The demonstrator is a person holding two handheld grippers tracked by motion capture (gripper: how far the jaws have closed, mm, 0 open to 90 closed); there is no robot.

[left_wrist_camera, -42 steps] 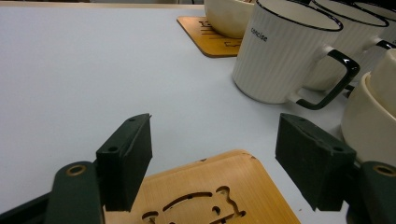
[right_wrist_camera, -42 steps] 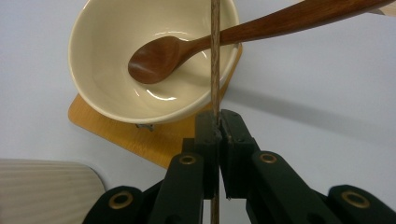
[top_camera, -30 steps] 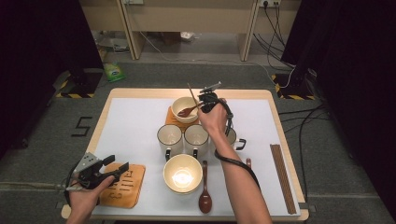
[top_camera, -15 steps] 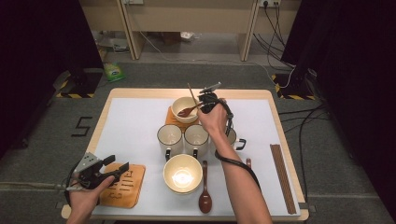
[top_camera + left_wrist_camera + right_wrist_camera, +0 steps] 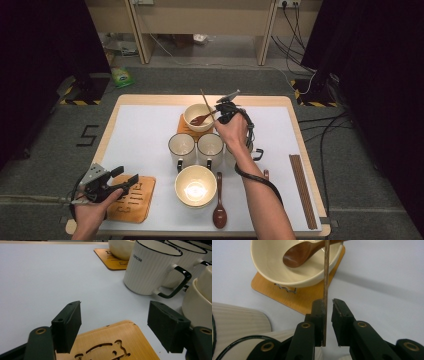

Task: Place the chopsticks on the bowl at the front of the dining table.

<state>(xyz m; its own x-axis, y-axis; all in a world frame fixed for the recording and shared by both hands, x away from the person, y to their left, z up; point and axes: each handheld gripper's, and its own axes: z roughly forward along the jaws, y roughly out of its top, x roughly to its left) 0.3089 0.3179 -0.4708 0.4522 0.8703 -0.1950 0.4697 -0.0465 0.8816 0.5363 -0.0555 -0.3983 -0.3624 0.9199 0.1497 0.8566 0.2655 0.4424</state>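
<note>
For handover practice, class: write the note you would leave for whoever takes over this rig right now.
Left gripper: open, holds nothing, above the near coaster.
Right gripper: jaws have just been opening; a chopstick stands between them against one pad, no longer clamped.
Things: far bowl on its coaster with a spoon in it; the chopstick crosses its rim.
More chopsticks lie at the table's right edge.
Done: far bowl has its spoon.
Left, probably: let go of the chopstick, fetch the others, and set the near bowl.
</note>
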